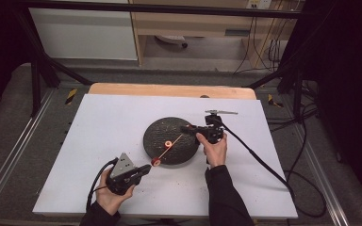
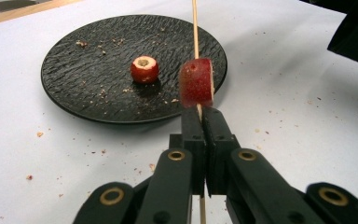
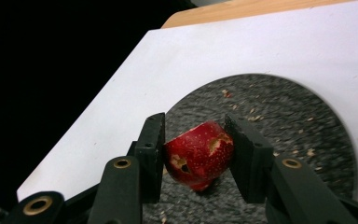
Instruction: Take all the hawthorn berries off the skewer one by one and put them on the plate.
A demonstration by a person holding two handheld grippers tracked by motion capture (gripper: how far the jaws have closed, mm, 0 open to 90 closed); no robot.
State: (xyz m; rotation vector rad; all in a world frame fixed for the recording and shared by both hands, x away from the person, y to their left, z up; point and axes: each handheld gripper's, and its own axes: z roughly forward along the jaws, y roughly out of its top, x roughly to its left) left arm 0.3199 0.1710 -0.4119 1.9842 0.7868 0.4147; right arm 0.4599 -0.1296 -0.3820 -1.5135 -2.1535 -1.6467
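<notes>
Left hand-held gripper (image 2: 199, 122) low, clenched on skewer (image 2: 195, 28), right hand-held gripper (image 3: 196, 140) over plate (image 3: 307, 140) clamping red fruit piece (image 3: 199, 154)

A white sheet (image 1: 108, 122) covers the table, with a strip of wooden tabletop (image 1: 169, 89) showing at its 12 o'clock edge. Small crumbs (image 2: 39, 134) are scattered on the sheet. Black cables (image 1: 311, 117) lie on the floor at 3 o'clock, and striped hazard tape (image 1: 70, 95) sits at 10 o'clock.
</notes>
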